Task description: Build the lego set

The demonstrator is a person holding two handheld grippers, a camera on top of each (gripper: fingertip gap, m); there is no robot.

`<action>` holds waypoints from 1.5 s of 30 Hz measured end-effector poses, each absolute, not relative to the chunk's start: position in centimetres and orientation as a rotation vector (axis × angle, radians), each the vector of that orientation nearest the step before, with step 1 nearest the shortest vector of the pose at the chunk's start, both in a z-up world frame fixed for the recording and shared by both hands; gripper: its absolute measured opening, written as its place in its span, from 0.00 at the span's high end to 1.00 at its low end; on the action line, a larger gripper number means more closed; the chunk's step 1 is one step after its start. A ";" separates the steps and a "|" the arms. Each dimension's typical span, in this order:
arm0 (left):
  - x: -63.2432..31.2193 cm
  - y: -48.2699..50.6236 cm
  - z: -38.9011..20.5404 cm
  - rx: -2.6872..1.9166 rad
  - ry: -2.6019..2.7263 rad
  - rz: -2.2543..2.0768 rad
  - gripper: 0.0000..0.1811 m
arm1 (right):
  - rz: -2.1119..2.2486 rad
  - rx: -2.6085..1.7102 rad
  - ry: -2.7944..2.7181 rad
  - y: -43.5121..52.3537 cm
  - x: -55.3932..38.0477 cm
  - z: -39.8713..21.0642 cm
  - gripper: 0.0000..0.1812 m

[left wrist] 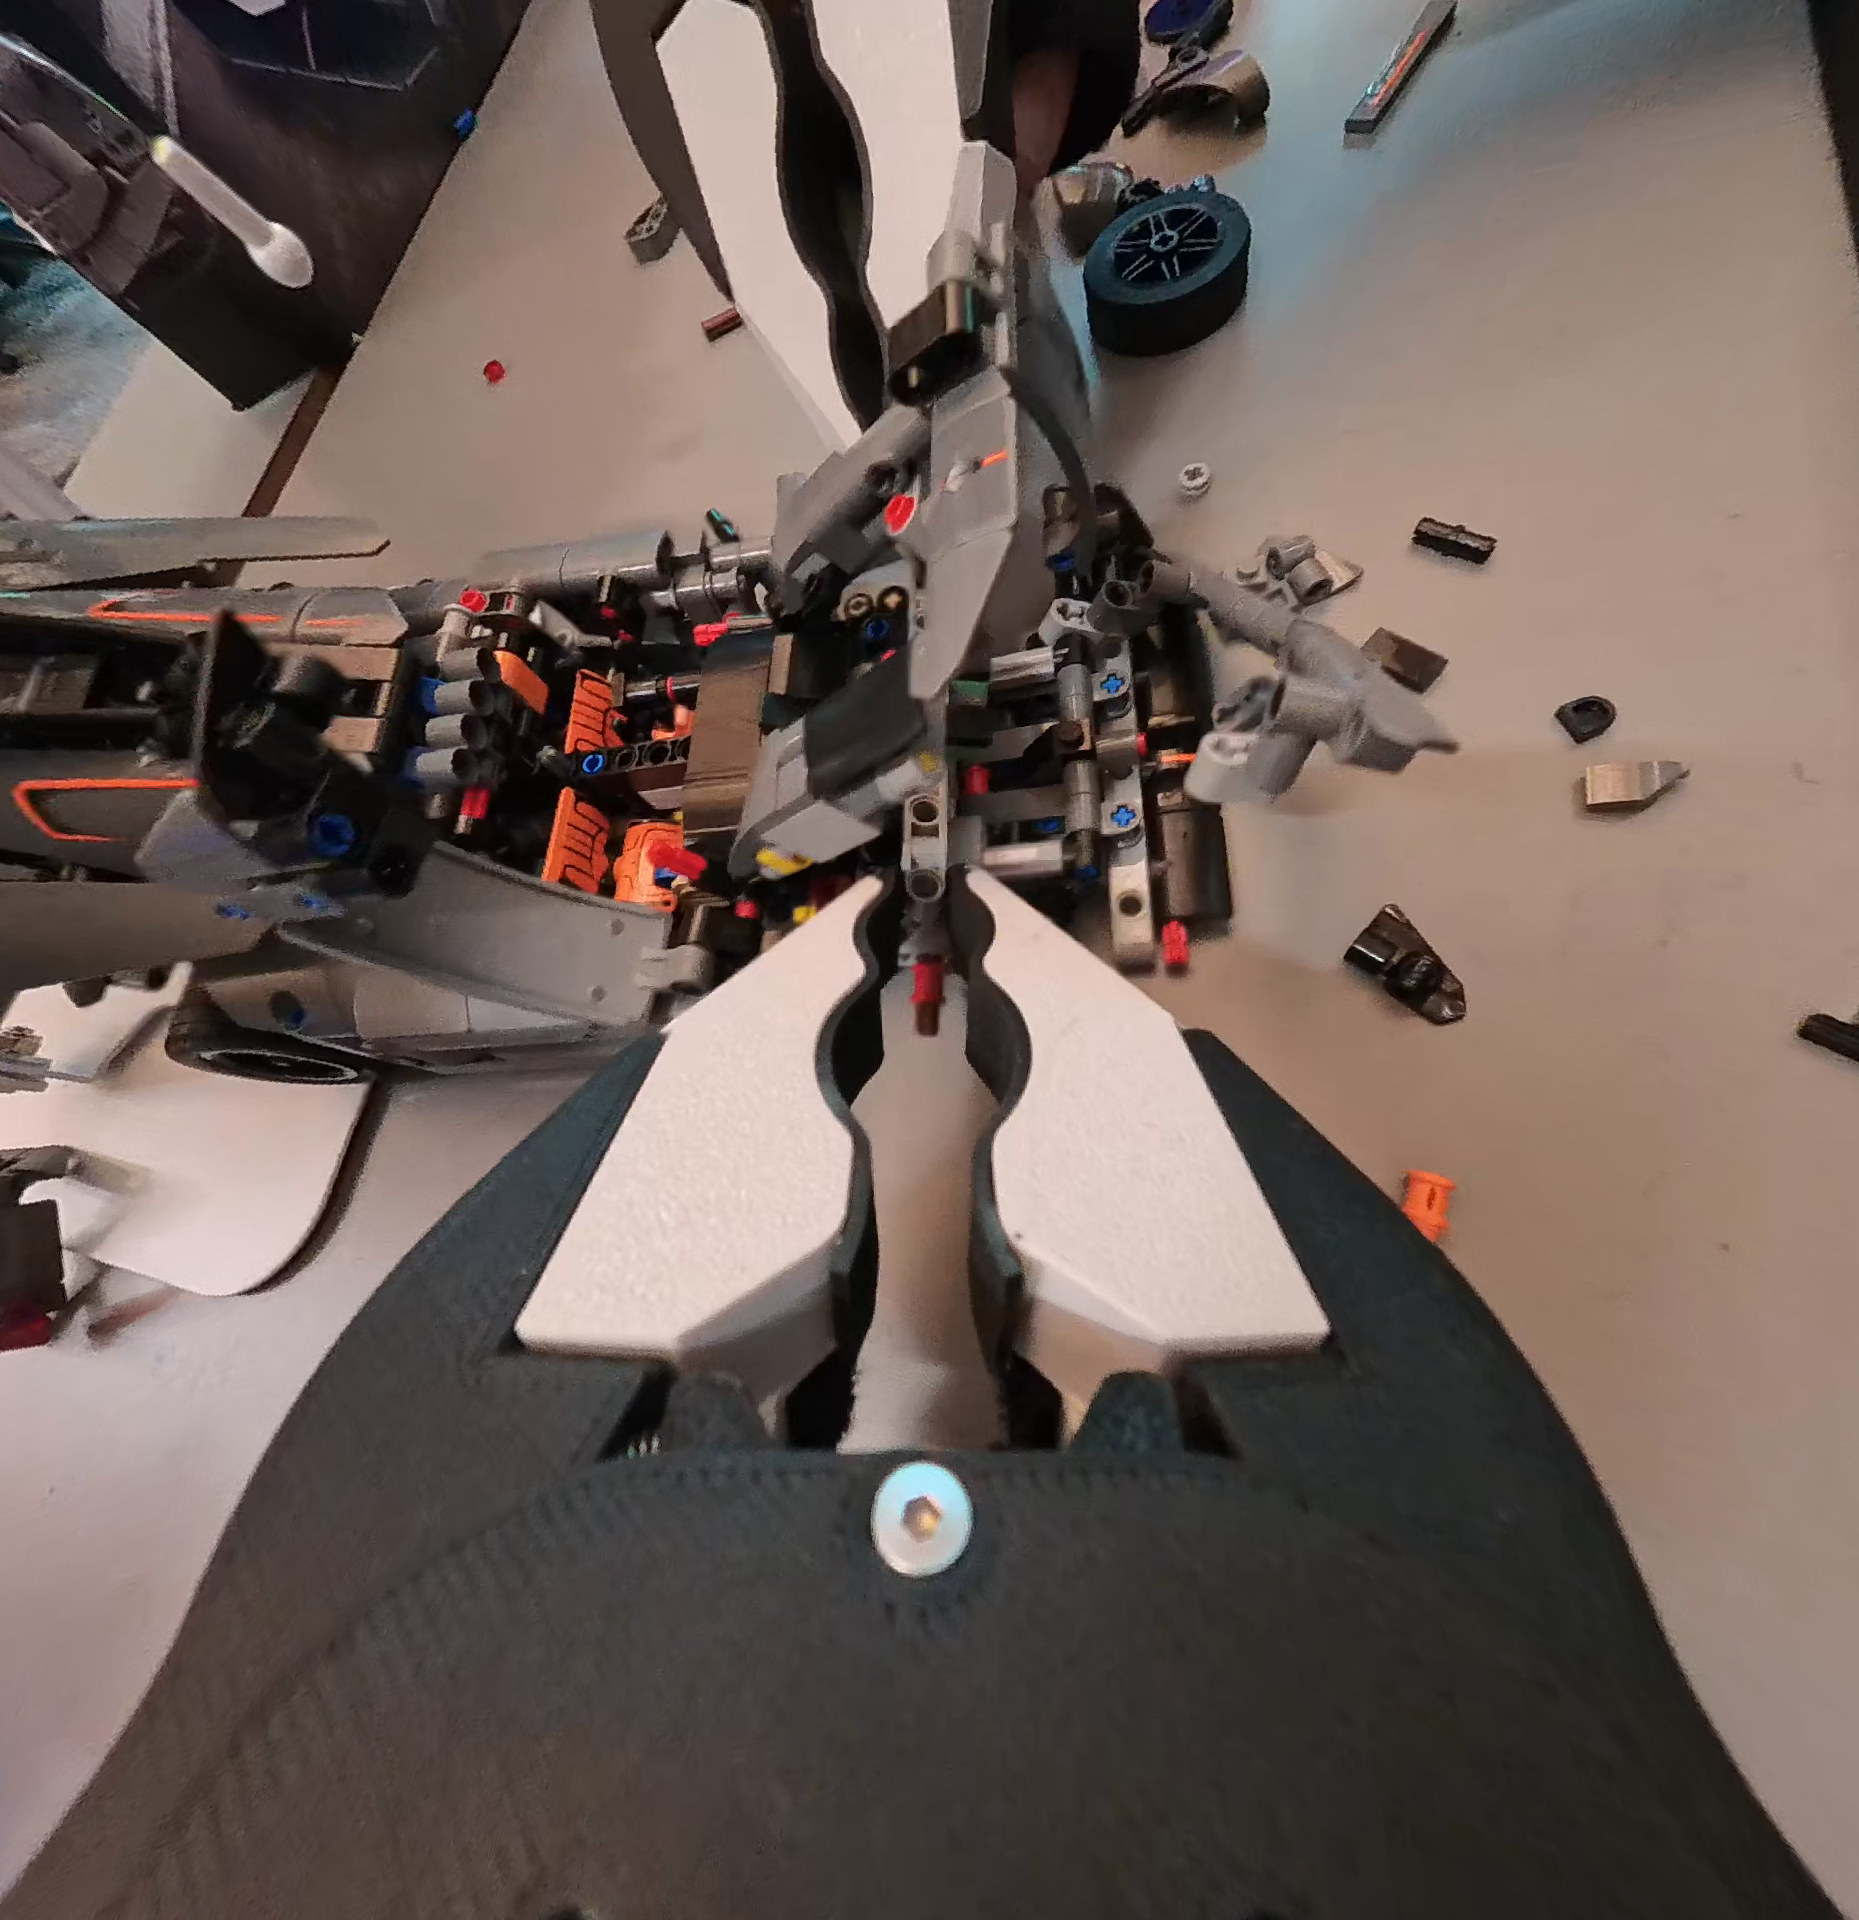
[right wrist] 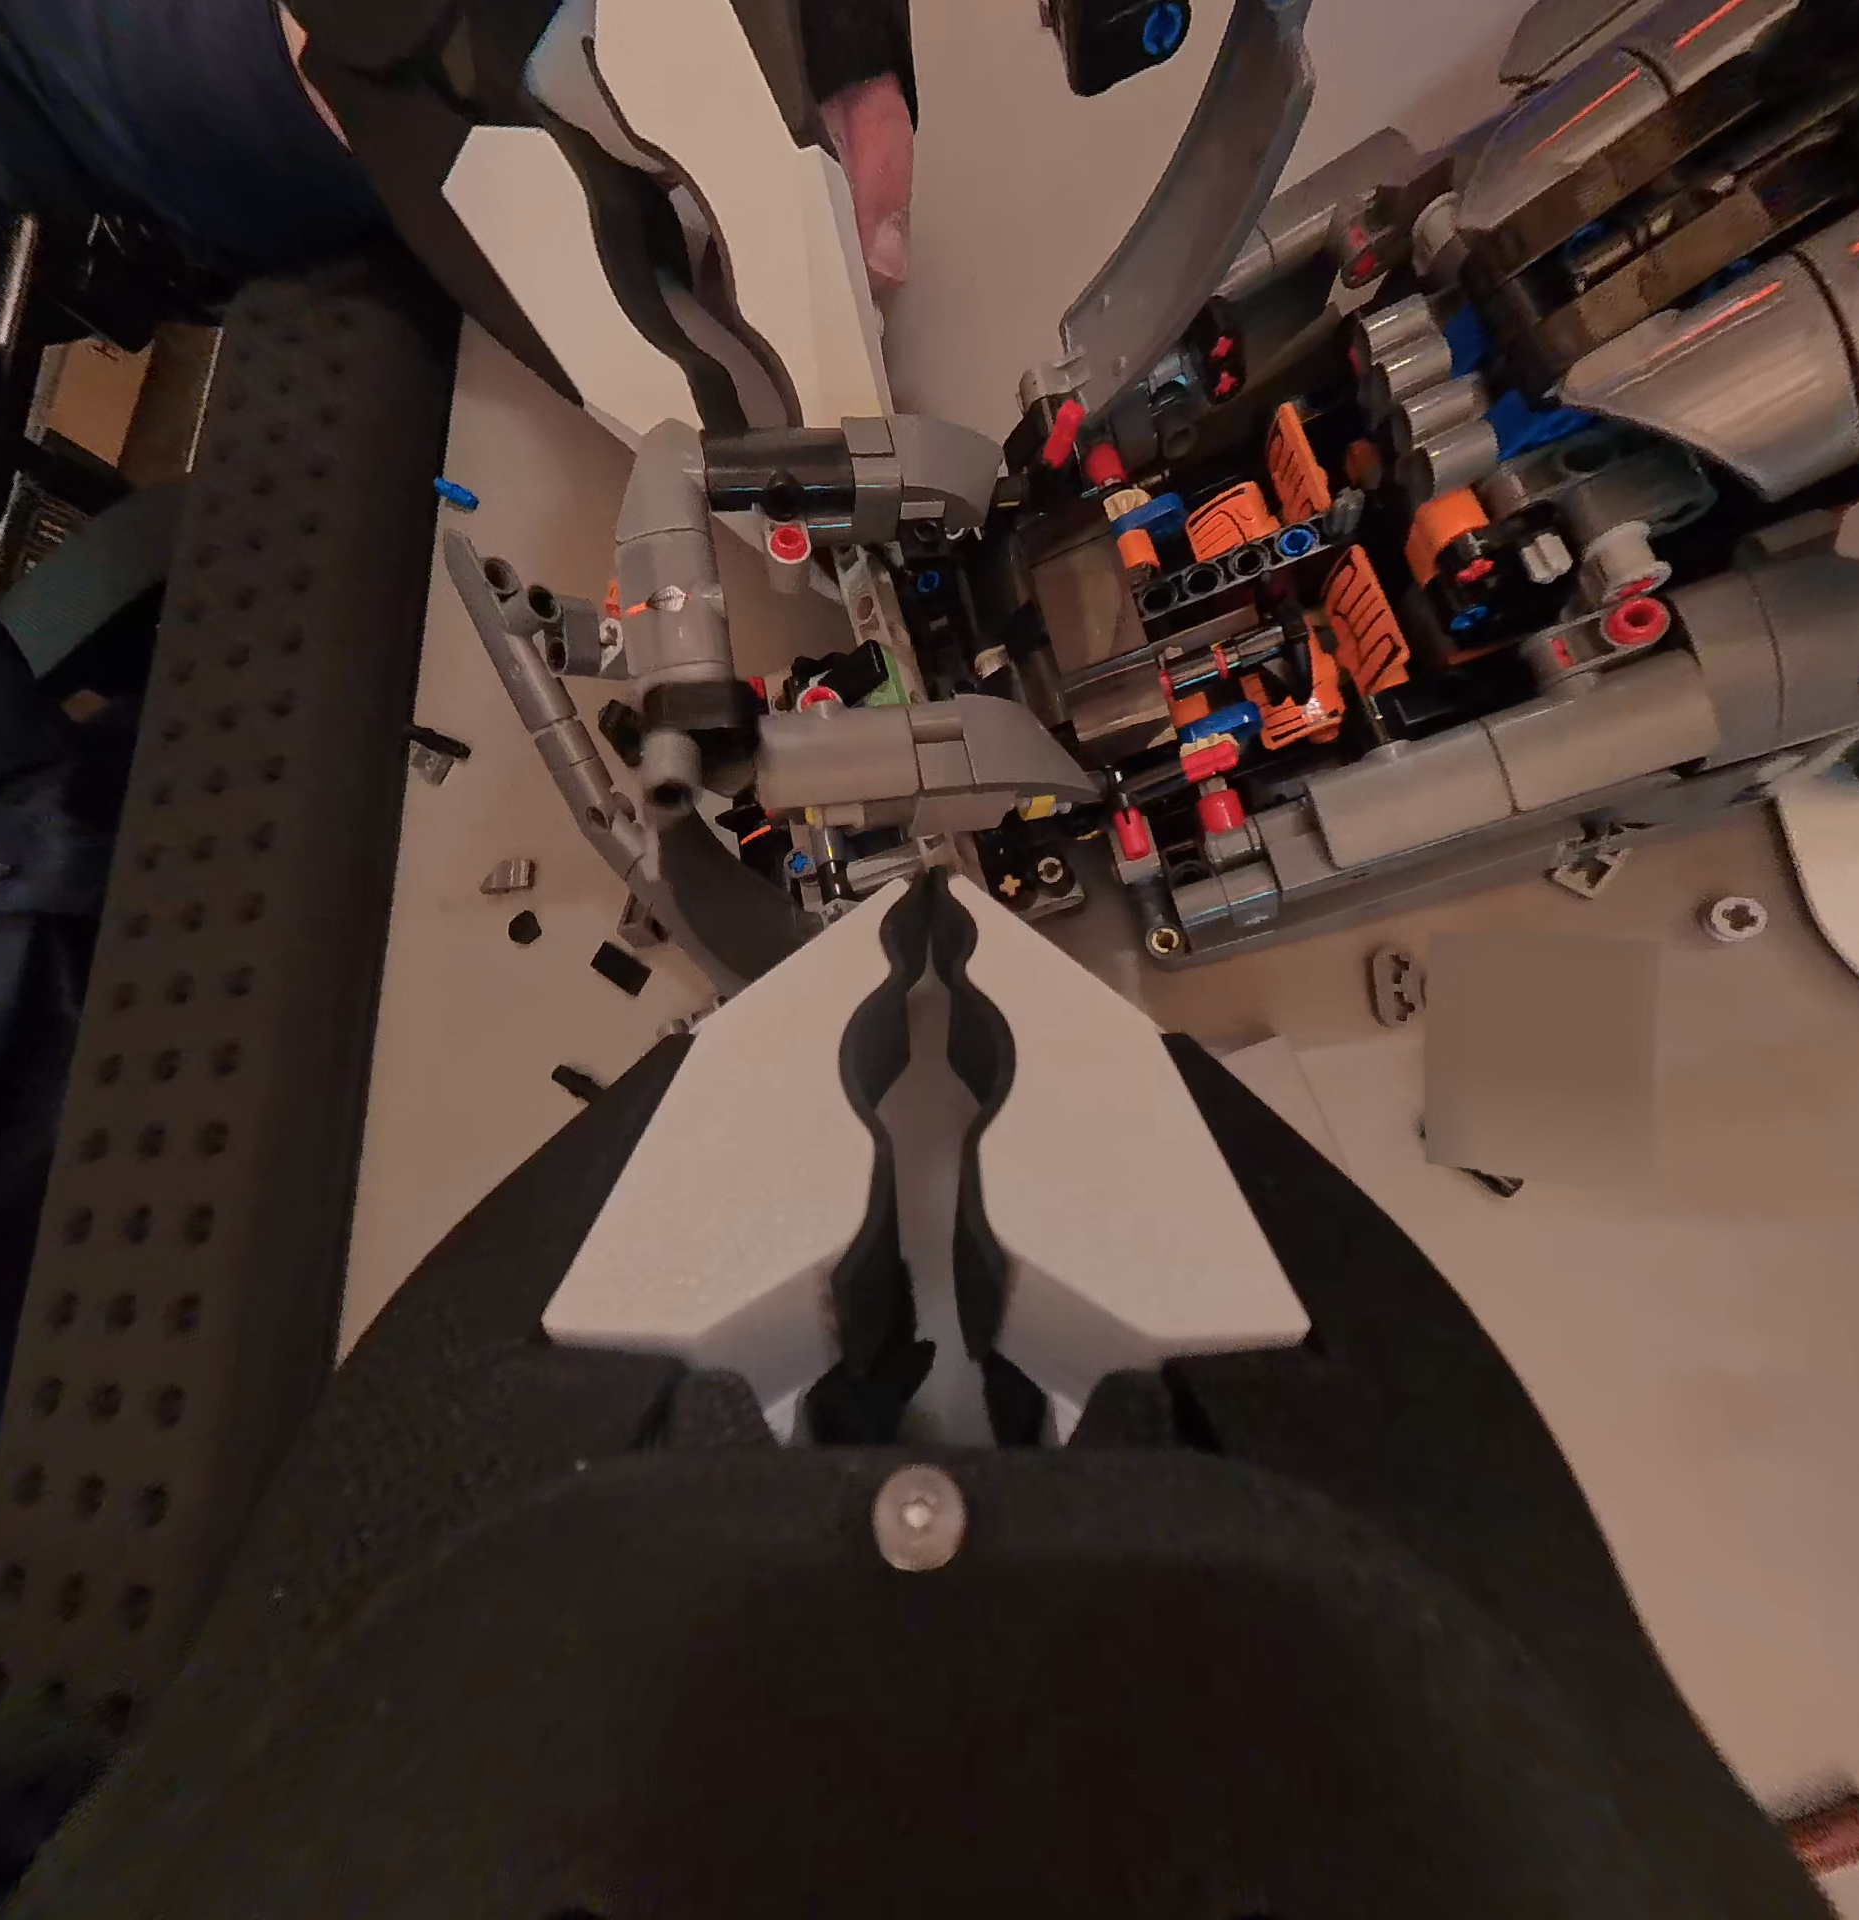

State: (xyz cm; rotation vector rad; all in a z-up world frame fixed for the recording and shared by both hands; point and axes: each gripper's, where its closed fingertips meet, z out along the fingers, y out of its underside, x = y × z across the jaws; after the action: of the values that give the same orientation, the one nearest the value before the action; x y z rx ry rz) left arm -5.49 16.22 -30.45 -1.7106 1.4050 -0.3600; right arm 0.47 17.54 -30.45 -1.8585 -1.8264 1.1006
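While the left gripper is clamped on a grey beam of the lego car directly ahead, the right gripper, pinched almost closed, meets the same end from the opposite side; what it grips cannot be told.

Light: we see warm, dim indoor light with soft shadows.
Distortion: we note strong wide-angle bending at both views' edges.
Blur: we find left margins smeared, centres sharp.

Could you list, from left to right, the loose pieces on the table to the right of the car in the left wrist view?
Wheel → white bush → orange pin → black ridged brick → small black rounded piece → grey curved slope.
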 end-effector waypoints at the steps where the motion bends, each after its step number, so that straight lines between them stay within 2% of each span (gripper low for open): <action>1: -5.4 16.3 -30.4 -1.707 1.400 -0.359 0.97 | 1.106 -1.866 -1.822 17.5 0.4 -30.5 1.00; 18: -5.6 17.2 -30.8 -1.804 1.303 -0.484 0.97 | 1.084 -1.890 -1.755 18.7 -0.1 -30.2 1.00; 45: -6.2 18.4 -30.8 -1.961 1.145 -0.687 0.97 | 1.143 -2.169 -1.738 20.3 -0.7 -30.4 1.00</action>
State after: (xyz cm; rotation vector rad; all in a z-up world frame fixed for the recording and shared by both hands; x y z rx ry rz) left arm -6.21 18.37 -30.78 -1.9608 1.1450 -0.6873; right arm -0.72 20.31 -30.42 -2.1690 -1.7380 1.1432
